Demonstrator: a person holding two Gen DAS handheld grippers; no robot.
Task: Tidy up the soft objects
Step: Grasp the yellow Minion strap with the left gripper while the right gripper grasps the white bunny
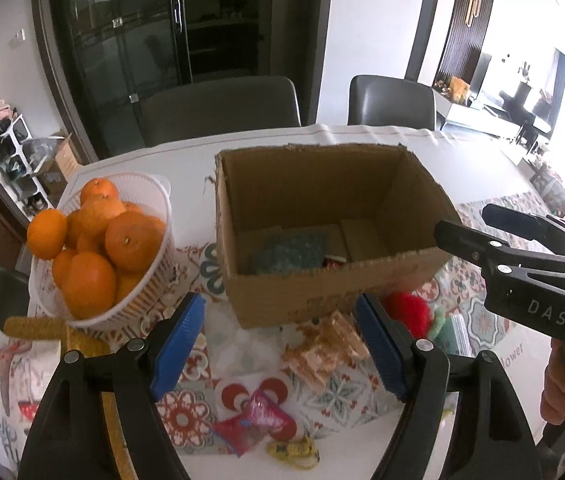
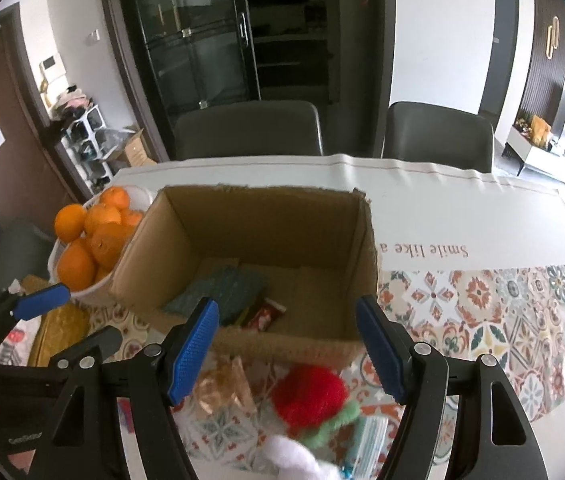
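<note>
Your 2 grippers, left gripper (image 1: 280, 346) & right gripper (image 2: 288, 354), hang with jaws apart, holding nothing, so next grab the red fuzzy toy (image 2: 308, 394) for the box (image 2: 242, 340).

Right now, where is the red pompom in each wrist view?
Left wrist: the red pompom is right of centre, low, just before the box's near right corner.
Right wrist: the pompom is bottom centre, between the open jaws.
Shared landmark: the cardboard box right behind it.
</note>
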